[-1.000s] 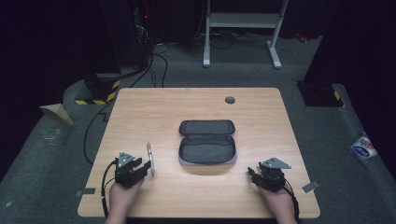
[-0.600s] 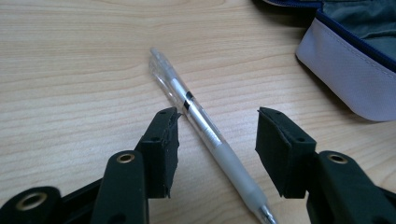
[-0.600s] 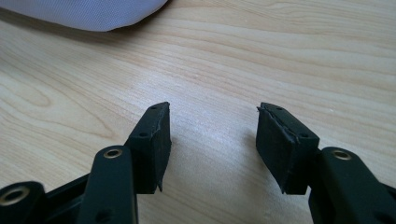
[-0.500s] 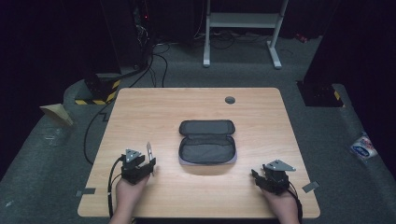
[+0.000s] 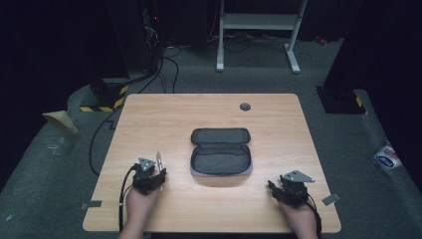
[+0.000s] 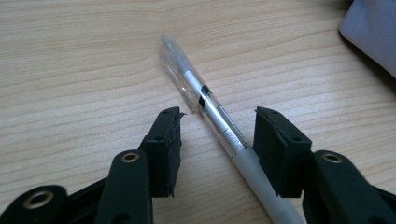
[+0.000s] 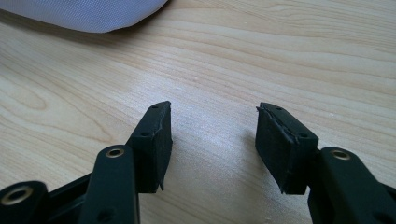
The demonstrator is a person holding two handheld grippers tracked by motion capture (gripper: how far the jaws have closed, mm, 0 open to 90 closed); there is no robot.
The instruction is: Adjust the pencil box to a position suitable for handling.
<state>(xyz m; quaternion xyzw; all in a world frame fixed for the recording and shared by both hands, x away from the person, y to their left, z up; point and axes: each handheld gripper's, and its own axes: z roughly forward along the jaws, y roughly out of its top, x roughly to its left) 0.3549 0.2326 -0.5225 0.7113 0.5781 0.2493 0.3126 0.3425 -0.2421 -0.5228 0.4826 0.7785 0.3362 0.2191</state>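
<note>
A clear pen (image 6: 201, 95) with a grey grip lies on the wooden table (image 5: 164, 119), left of an open grey pouch (image 5: 220, 159). My left gripper (image 6: 217, 114) is low over it, open. The pen runs between the jaws, close against the right one and apart from the left. These jaws have just been closing with the pen between them. In the high view the pen (image 5: 158, 160) sticks out ahead of the left gripper (image 5: 158, 173). My right gripper (image 7: 212, 109) is open over bare wood, nothing between its jaws. It rests at the pouch's right front (image 5: 272, 186).
A corner of the pouch (image 6: 373, 32) shows at the upper right of the left gripper view, and its edge (image 7: 79, 11) at the top of the right gripper view. A round cable hole (image 5: 245, 106) sits near the table's far edge. Cables lie on the floor beyond.
My left gripper has slid a little to the right, bringing its jaws around the pen. The pen, the pouch and the right gripper have stayed where they were.
</note>
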